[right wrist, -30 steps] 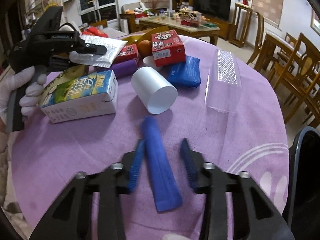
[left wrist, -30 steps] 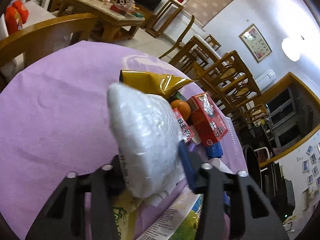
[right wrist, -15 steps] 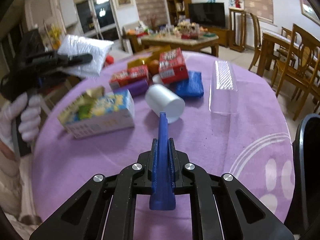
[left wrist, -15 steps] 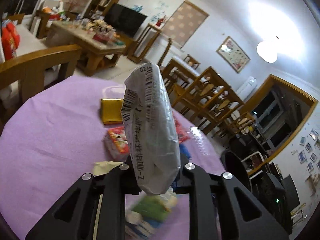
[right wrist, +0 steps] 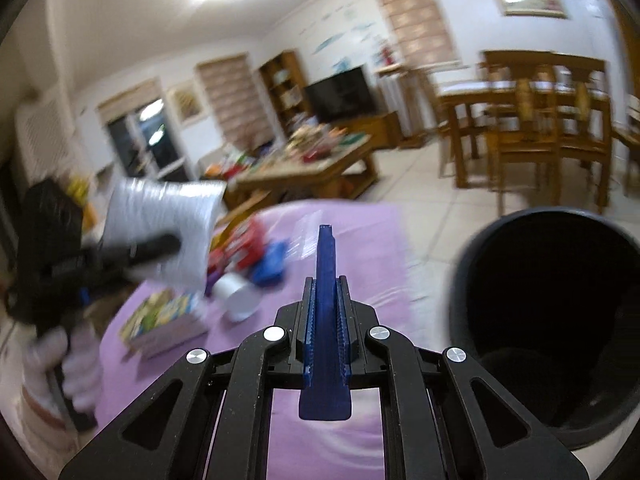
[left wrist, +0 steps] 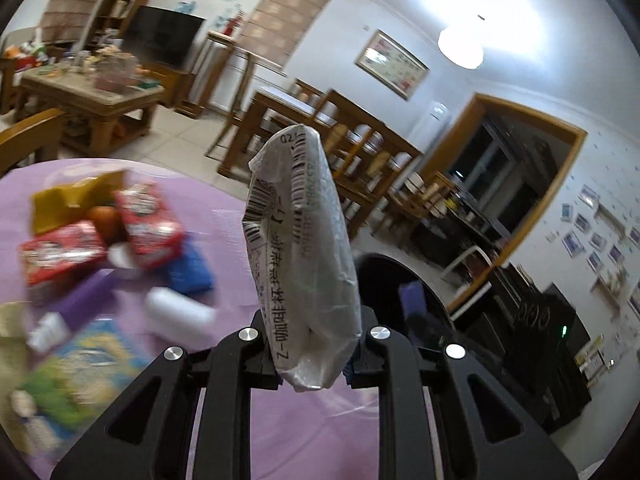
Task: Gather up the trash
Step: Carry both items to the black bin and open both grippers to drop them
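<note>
Both tongs are carrying trash toward the black bin: left tongs pinching a white wrapper, right tongs pinching a blue strip, each needing releasing over its mouth.

The right claw is clamped on a flat dark-blue plastic strip standing on edge above the round purple-clothed surface; to its right gapes a dark round bin; at left a white-gloved hand carries the left claw, gripping a blurred silvery-white plastic bag; a white cup lies among blurred cartons.
</note>
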The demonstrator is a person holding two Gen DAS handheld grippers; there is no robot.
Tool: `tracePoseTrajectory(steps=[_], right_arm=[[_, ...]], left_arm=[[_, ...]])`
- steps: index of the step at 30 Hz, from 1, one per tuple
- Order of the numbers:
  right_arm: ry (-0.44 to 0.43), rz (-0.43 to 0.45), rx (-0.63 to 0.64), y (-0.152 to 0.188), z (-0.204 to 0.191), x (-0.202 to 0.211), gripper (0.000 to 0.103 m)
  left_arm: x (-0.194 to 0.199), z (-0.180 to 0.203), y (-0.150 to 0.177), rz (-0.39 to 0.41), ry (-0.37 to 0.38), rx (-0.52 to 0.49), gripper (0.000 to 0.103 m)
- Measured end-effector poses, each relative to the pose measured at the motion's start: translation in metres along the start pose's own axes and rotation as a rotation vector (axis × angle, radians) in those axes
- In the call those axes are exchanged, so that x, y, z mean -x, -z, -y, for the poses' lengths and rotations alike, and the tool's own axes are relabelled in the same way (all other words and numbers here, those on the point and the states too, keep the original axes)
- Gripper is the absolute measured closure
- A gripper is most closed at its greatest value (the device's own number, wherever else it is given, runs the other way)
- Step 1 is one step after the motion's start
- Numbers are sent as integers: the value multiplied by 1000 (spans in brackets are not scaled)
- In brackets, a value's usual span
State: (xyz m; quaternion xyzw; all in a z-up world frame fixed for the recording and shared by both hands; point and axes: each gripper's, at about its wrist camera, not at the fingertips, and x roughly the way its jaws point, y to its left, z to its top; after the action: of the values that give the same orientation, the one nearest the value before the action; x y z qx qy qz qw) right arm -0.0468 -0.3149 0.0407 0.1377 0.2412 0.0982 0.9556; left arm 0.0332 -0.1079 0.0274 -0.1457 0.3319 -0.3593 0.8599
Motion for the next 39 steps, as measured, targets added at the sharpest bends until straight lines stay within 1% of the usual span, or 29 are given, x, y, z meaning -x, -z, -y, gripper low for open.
tracePoseTrajectory(steps=[3, 5, 6, 10, 13, 15, 18, 20, 21, 22, 23, 24, 26, 27, 29, 30, 31, 32, 33, 34, 35, 36, 37, 38, 39], right_arm=[[92, 77, -55, -10, 38, 24, 92], [174, 122, -96, -17, 70, 42, 92], [212, 134, -118, -18, 86, 49, 92], [309, 164, -181, -18, 137, 66, 92], [347, 162, -213, -10, 168, 69, 92], [359, 157, -232, -2, 181, 66, 92], [372, 145, -262, 5, 203, 64, 92], [380, 138, -278, 6, 218, 61, 92], [381, 134, -281, 7, 219, 56, 92], [376, 125, -290, 8, 229, 55, 92], [374, 116, -294, 3, 227, 46, 92], [371, 105, -298, 3, 235, 43, 92], [362, 88, -296, -2, 239, 31, 91], [360, 81, -294, -4, 236, 26, 89], [346, 74, -286, -8, 236, 20, 75], [340, 74, -283, -13, 237, 17, 73], [335, 80, -281, -14, 237, 16, 66], [325, 86, -280, -14, 234, 17, 59], [320, 89, -281, -13, 232, 19, 55], [309, 95, -285, -15, 234, 20, 50], [297, 99, -289, -16, 235, 21, 48], [290, 102, -289, -17, 233, 23, 46], [279, 106, -290, -17, 232, 25, 41], [273, 108, -290, -17, 232, 27, 37], [267, 110, -289, -17, 232, 28, 35]], left_arm=[[-27, 25, 1, -31, 38, -34, 83], [-49, 40, 3, -57, 60, -59, 83], [-64, 50, 4, -74, 73, -74, 83], [-104, 79, 12, -125, 112, -122, 83], [-139, 98, 16, -168, 123, -154, 83], [-160, 106, 20, -198, 122, -170, 83], [-176, 116, 23, -227, 108, -194, 83], [-193, 118, 26, -264, 85, -220, 83], [-198, 123, 29, -276, 75, -227, 83], [-206, 120, 31, -299, 58, -234, 83], [-212, 121, 31, -313, 48, -236, 82], [-219, 125, 34, -331, 38, -239, 82], [-229, 123, 37, -369, 23, -245, 82], [-230, 125, 40, -377, 17, -251, 81], [-231, 127, 42, -388, -2, -275, 80], [-231, 128, 42, -389, -5, -286, 80], [-232, 130, 43, -390, -8, -293, 78], [-232, 130, 43, -393, -15, -302, 69], [-234, 133, 43, -392, -22, -307, 61], [-233, 134, 43, -385, -34, -316, 45], [-230, 136, 43, -368, -44, -328, 33], [-227, 138, 42, -346, -48, -340, 28], [-228, 140, 41, -332, -49, -349, 19], [-226, 141, 41, -320, -50, -357, 12], [-225, 142, 41, -314, -51, -366, 10]])
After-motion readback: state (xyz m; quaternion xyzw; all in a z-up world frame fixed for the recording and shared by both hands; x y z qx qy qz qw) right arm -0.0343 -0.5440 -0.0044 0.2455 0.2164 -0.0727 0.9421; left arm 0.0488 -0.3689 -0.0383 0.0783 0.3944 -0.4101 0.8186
